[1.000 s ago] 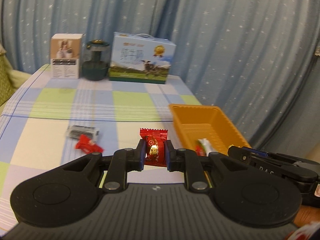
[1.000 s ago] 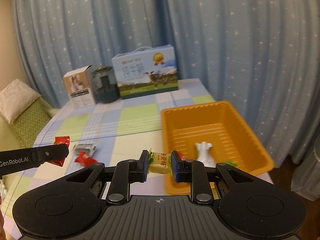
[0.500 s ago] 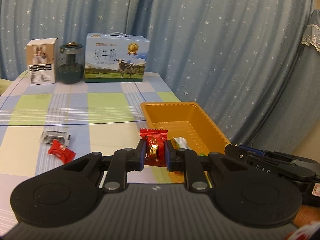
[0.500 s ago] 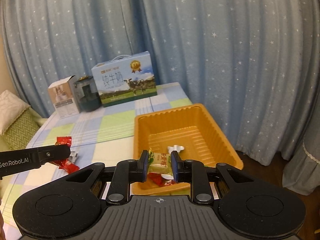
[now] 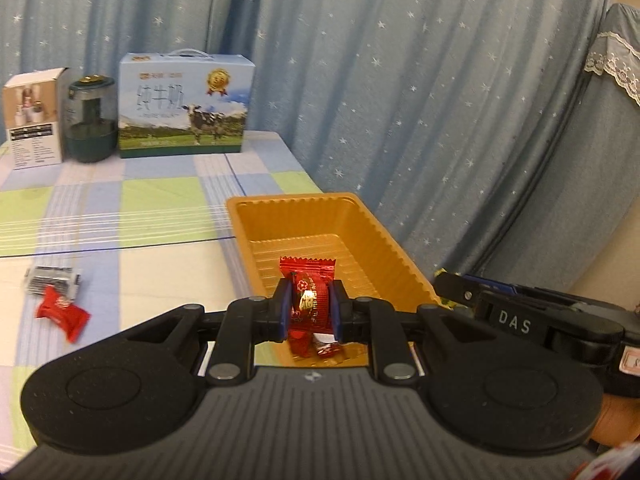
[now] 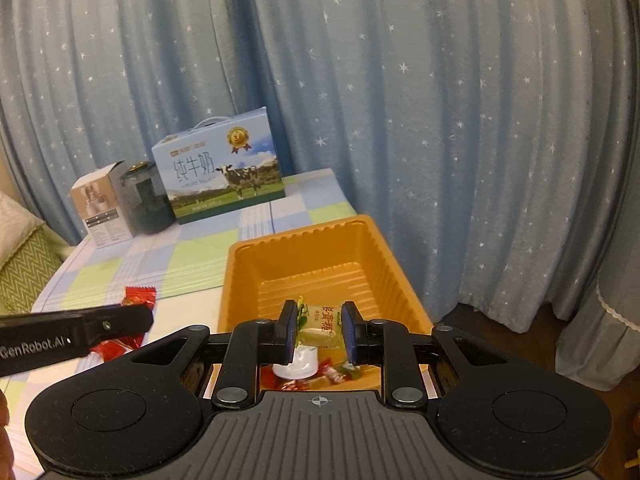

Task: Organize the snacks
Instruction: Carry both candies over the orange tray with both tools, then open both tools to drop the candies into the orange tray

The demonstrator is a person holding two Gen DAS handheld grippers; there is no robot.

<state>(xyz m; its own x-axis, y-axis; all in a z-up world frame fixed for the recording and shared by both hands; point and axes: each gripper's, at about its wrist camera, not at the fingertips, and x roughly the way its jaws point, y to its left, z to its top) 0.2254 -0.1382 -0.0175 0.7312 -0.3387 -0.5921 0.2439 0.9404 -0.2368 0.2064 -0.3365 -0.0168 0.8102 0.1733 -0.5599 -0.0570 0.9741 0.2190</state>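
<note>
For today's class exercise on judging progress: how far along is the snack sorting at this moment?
Done: a few wrapped snacks already lie in the orange tray.
In hand: the left gripper is shut on a red candy, the right gripper on a yellow-green candy, both over the tray.
Left: a red candy and a silver packet on the tablecloth.

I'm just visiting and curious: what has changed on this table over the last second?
Both grippers carried their sweets over the orange tray. The left gripper still clamps the red candy; the right gripper still clamps the yellow candy. Nothing was let go. The red sweet and silver packet on the tablecloth, and the milk box, stayed put.
</note>
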